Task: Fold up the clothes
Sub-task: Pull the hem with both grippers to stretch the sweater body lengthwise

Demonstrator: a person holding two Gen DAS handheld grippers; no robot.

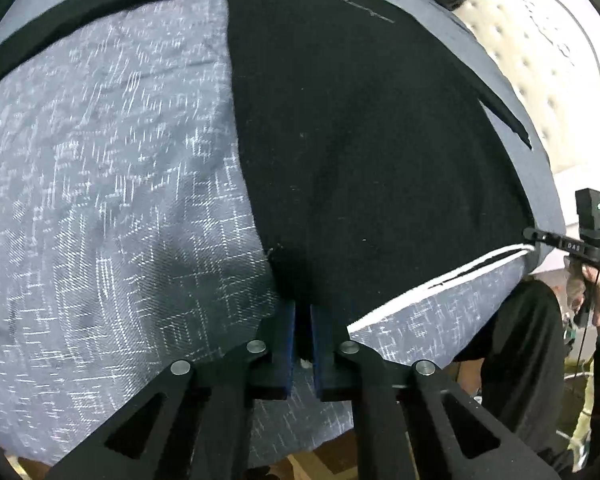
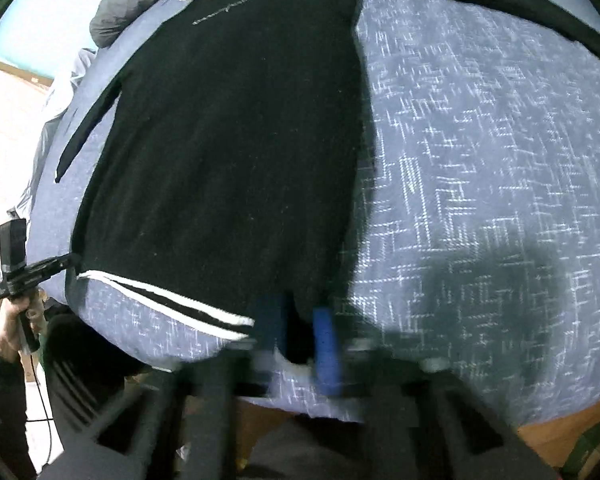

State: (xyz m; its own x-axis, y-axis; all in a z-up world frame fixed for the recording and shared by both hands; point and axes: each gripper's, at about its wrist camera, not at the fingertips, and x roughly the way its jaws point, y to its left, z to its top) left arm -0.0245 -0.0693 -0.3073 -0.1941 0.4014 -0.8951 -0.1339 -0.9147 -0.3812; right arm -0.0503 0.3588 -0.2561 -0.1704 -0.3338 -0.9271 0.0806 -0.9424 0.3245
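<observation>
Black sweater (image 1: 364,128) laid flat on the bed (image 1: 100,200), both grippers at its hem.

Item: black long-sleeved sweater with white-striped hem band (image 1: 440,280), spread across the blue-grey patterned cover, hem at the near edge of the bed, collar toward the far edge. Left gripper (image 1: 303,320): jaws together, clamped on the hem corner. Right gripper (image 2: 300,332): blurred, jaws drawn together with the opposite hem corner between them. Handling advice: confirm both layers are pinched, lift both corners evenly, keep the hem taut, carry it toward the collar without dragging the sleeves.
</observation>
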